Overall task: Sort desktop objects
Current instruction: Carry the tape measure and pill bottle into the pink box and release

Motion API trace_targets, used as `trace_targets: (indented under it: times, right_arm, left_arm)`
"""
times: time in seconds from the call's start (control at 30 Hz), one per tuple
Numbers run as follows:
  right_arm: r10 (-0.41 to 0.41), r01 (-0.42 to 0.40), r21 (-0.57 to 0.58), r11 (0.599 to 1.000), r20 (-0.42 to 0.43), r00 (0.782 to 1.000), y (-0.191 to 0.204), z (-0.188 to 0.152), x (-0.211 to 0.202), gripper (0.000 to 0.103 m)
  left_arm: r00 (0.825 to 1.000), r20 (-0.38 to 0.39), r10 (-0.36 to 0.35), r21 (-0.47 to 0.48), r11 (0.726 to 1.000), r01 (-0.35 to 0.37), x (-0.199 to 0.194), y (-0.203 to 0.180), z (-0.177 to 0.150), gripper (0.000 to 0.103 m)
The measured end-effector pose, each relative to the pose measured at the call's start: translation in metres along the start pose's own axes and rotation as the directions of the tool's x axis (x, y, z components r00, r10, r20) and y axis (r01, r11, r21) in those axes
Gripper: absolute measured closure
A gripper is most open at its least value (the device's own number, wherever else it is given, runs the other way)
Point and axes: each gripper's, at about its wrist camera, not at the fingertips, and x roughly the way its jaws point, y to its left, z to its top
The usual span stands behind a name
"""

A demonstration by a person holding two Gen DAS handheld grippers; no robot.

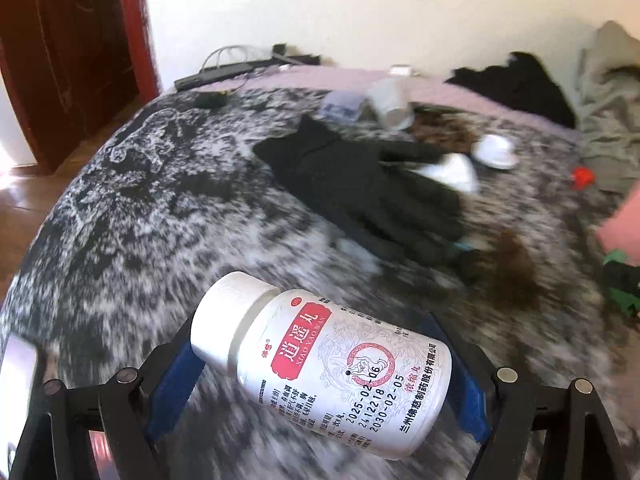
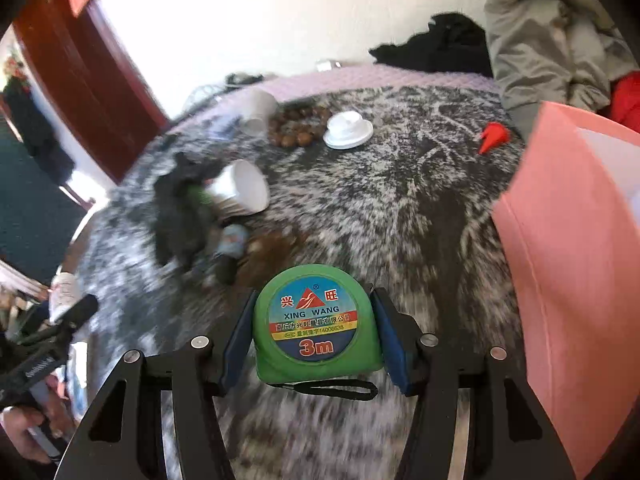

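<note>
Between the blue pads of my left tool (image 1: 320, 364) sits a white medicine bottle (image 1: 324, 372), pinched across its body and lying tilted, its white cap (image 1: 232, 316) pointing up and to the left. Red label and printed dates face the camera. The fingers are closed in only as far as the bottle's width allows, and the bottle hangs above the mottled grey-and-white fur cover (image 1: 140, 200) without touching it.

My right tool (image 2: 316, 328) is clamped on a green tape measure (image 2: 316, 324), one blue pad against each side of the case, round "3m" label facing up, black wrist loop (image 2: 332, 390) hanging at the near edge. It too is held clear of the fur cover (image 2: 400, 200).

Farther out in the left view lie dark gloves (image 1: 360, 184), a white lid-like piece (image 1: 496, 152) and a tipped white cup (image 1: 394, 104). From the right view I see a paper cup (image 2: 244, 188) on its side touching the dark gloves (image 2: 180, 208), a cluster of brown nuts (image 2: 296, 128) just beside the white lid-like piece (image 2: 348, 130), a small red cone (image 2: 494, 138), and a pink bag (image 2: 572, 260) standing near the right edge. The surface is blurred in both views.
</note>
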Motion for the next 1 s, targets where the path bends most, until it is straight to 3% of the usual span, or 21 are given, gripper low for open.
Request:
trace_targets:
  times: [0.23, 0.47, 0.6, 0.77, 1.0]
  right_arm:
    - [0.059, -0.058, -0.031, 0.998, 0.065, 0.996, 0.007, -0.075, -0.089, 0.043]
    - [0.057, -0.052, -0.034, 0.998, 0.156, 0.986, -0.012, -0.136, -0.172, 0.043]
    - [0.017, -0.024, 0.031, 0.999, 0.196, 0.981, -0.047, -0.162, -0.214, 0.043]
    - [-0.056, 0.024, 0.13, 0.991, 0.253, 0.966, -0.098, -0.185, -0.264, 0.043]
    - [-0.193, 0.108, 0.241, 0.965, 0.362, 0.912, -0.165, -0.179, -0.329, 0.043]
  left_arm:
    - [0.994, 0.055, -0.094, 0.093, 0.992, 0.088, -0.076, -0.056, -0.043, 0.015]
    - [0.977, 0.058, -0.207, 0.214, 0.958, 0.19, -0.135, -0.122, -0.066, 0.015]
    - [0.96, 0.066, -0.273, 0.3, 0.923, 0.242, -0.161, -0.169, -0.068, 0.015]
    - [0.923, 0.076, -0.378, 0.406, 0.857, 0.317, -0.186, -0.239, -0.061, 0.015]
    - [0.865, 0.108, -0.489, 0.518, 0.771, 0.371, -0.205, -0.331, -0.025, 0.015]
